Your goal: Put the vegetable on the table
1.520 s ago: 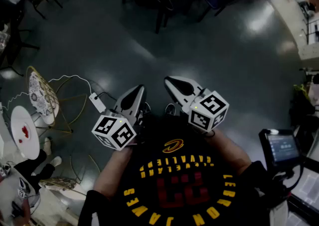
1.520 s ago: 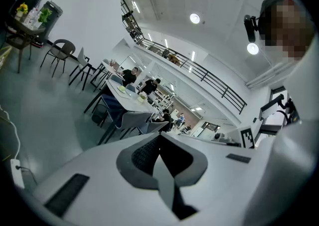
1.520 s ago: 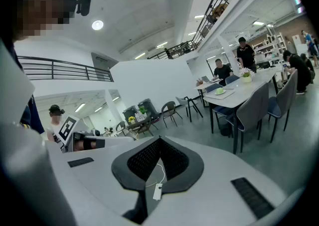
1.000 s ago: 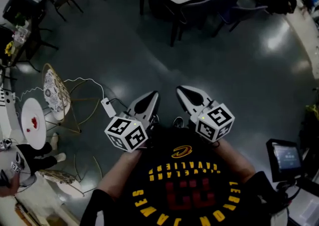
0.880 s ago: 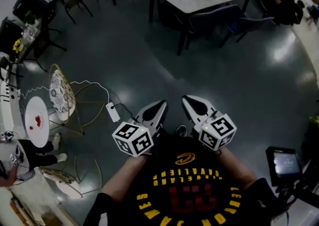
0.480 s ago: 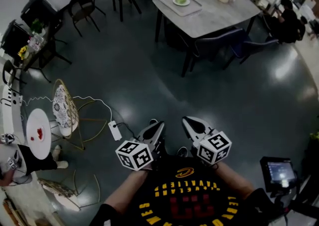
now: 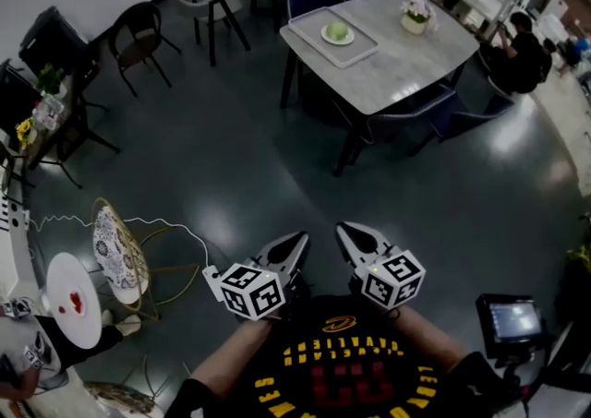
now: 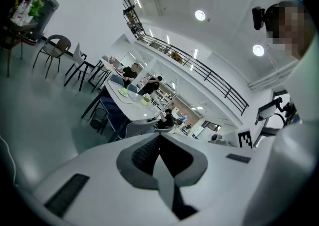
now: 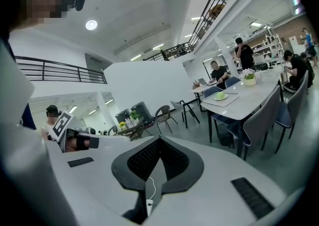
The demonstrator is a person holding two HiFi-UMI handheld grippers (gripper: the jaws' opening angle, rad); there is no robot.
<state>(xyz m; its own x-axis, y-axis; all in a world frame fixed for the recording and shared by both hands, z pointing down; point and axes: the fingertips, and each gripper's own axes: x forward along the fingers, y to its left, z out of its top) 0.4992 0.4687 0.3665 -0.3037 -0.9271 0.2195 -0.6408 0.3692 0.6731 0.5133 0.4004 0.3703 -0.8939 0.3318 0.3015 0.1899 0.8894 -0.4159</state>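
left gripper: jaws closed tip to tip with nothing between them; held low in front of the person's chest, aimed across the floor and well apart from the table.
vegetable: pale green and round, sitting on a white plate inside a tray at the left end of the table.
right gripper: jaws likewise pressed together and empty, just beside the left gripper and pointing the same way.
table: grey top, bare between the tray and a flower pot further right; that bare stretch looks like the natural place to set the vegetable.
chairs: dark ones tucked along the near edge, so the tray end of the table is the easier side to stand at.
step in hand: judged to be getting within reach of the table; no grasp has begun.
doing it well: come in at the tray's corner, clear of the chairs, and open one gripper before reaching. A round thing may roll off the plate if nudged, so close across its widest part.
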